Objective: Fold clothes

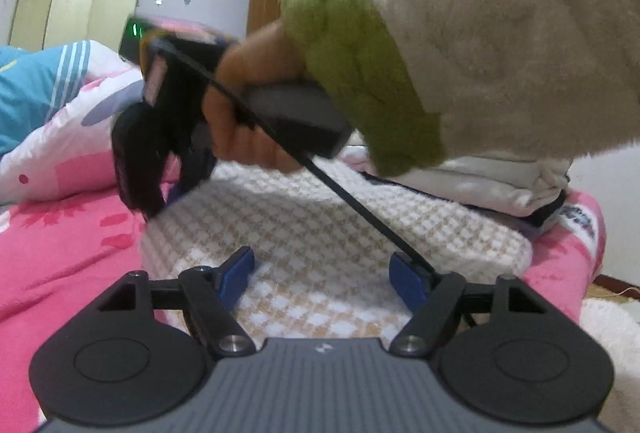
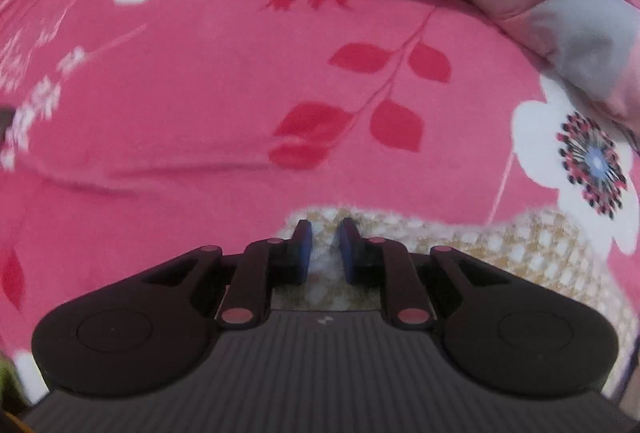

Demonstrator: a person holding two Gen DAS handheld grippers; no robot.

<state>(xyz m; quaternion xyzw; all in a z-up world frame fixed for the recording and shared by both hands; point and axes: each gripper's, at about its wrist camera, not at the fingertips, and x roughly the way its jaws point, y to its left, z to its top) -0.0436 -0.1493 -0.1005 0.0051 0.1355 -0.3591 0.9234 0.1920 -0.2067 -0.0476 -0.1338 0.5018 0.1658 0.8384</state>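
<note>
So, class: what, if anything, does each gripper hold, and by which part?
The right gripper pinches the cream-and-tan checked knit garment at its edge. The left gripper is open over it, holding nothing.

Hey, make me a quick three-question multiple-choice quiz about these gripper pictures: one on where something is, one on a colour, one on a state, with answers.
1. Where does the cream-and-tan checked knitted garment lie?
A. on the pink floral bedsheet
B. on a wooden floor
C. inside a wardrobe

2. What colour is the fuzzy sleeve cuff at the wrist of the hand holding the right gripper?
A. red
B. green
C. black

3. How do the jaws of the left gripper stand?
A. wide apart, holding nothing
B. clamped on a blue jacket
C. shut on a cable

Answers:
1. A: the left wrist view shows the knit spread on the pink sheet.
2. B: a green cuff shows under the cream fleece sleeve.
3. A: the blue pads sit far apart over the knit, while the right gripper pinches the knit's edge.
</note>
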